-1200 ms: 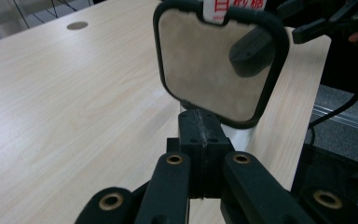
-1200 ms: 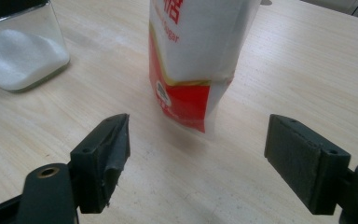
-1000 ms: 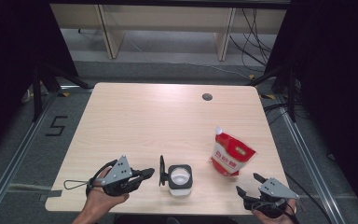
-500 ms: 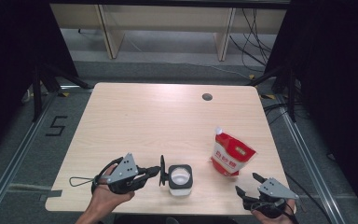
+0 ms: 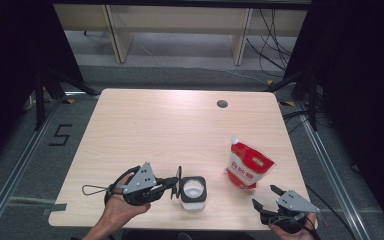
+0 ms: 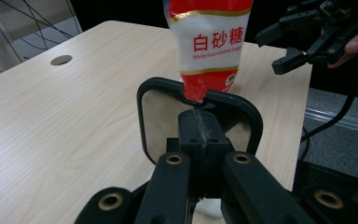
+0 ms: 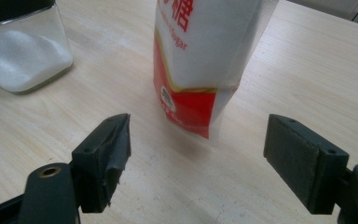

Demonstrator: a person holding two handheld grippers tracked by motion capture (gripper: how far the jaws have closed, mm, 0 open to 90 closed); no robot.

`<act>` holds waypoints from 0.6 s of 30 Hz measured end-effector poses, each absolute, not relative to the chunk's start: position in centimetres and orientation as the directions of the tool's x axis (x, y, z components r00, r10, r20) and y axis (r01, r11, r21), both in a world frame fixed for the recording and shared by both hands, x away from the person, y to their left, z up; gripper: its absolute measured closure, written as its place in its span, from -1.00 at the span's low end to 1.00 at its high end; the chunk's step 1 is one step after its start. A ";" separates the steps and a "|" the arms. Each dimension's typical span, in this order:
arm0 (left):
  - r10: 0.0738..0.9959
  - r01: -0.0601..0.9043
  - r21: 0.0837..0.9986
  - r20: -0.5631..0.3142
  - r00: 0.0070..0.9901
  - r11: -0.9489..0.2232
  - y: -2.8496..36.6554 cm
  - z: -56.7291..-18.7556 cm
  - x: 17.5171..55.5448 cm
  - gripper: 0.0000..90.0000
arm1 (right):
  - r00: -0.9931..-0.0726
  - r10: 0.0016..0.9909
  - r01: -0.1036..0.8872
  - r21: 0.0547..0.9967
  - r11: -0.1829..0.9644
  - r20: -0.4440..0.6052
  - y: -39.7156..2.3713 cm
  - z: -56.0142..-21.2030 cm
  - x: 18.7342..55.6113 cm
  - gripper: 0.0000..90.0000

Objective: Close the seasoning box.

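Observation:
A clear square jar (image 5: 194, 192) holding white granules stands near the table's front edge; it also sits at the upper left of the right gripper view (image 7: 18, 51). Its black-framed lid (image 5: 178, 182) stands on edge at the jar's left side, and my left gripper (image 5: 175, 183) is shut on it. In the left gripper view the jaws (image 6: 200, 126) clamp the lid's frame (image 6: 158, 88). A red and white sugar bag (image 5: 247, 165) stands upright to the right of the jar. My right gripper (image 5: 264, 196) is open at the front right, facing the bag (image 7: 200, 56) with nothing between its pads (image 7: 198, 144).
The light wooden table (image 5: 155, 130) has a round cable hole (image 5: 222, 104) near its far edge. Dark frames and cables surround the table on the floor. The right gripper (image 6: 270, 52) shows beyond the bag (image 6: 207, 42) in the left gripper view.
My left gripper has shifted a little to the right with the lid in it, closer to the jar. The right gripper has stayed in place.

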State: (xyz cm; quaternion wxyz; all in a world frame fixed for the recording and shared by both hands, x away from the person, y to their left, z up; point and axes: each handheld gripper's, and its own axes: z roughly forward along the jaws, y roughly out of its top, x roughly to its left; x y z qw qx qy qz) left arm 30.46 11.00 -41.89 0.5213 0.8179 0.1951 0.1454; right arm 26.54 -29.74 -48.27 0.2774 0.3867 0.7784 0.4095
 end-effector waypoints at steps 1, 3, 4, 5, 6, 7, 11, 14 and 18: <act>0.468 0.167 0.907 0.038 0.883 -0.387 10.8 -41.9 30.5 0.98 | -0.546 0.829 0.371 0.853 0.366 -0.118 -29.8 -48.3 26.6 -0.47; 0.454 0.165 0.902 0.038 0.890 -0.398 10.2 -42.1 30.7 0.98 | -0.547 0.831 0.381 0.853 0.358 -0.104 -29.7 -48.3 26.6 -0.47; 0.451 0.169 0.902 0.033 0.892 -0.398 9.8 -42.3 30.7 0.98 | -0.550 0.830 0.397 0.847 0.354 -0.089 -29.7 -48.2 26.5 -0.47; 0.453 0.174 0.899 0.030 0.891 -0.402 9.6 -42.3 30.7 0.98 | -0.547 0.829 0.374 0.854 0.362 -0.112 -29.8 -48.2 26.6 -0.47; 0.452 0.174 0.898 0.030 0.891 -0.404 9.5 -42.4 30.8 0.98 | -0.548 0.827 0.367 0.854 0.370 -0.122 -29.8 -48.2 26.6 -0.47; 0.447 0.174 0.900 0.026 0.894 -0.401 9.3 -42.5 30.9 0.98 | -0.548 0.828 0.368 0.854 0.369 -0.121 -29.8 -48.2 26.6 -0.47; 0.446 0.184 0.895 0.019 0.895 -0.407 8.9 -42.8 30.9 0.98 | -0.538 0.839 0.408 0.846 0.343 -0.081 -29.7 -48.1 26.3 -0.47; 0.439 0.182 0.892 0.020 0.898 -0.414 8.6 -43.0 31.0 0.98 | -0.541 0.834 0.382 0.852 0.357 -0.107 -29.8 -48.2 26.5 -0.47; 0.435 0.202 0.881 0.005 0.901 -0.429 8.0 -43.7 31.0 0.98 | -0.544 0.831 0.371 0.853 0.367 -0.121 -29.8 -48.2 26.6 -0.47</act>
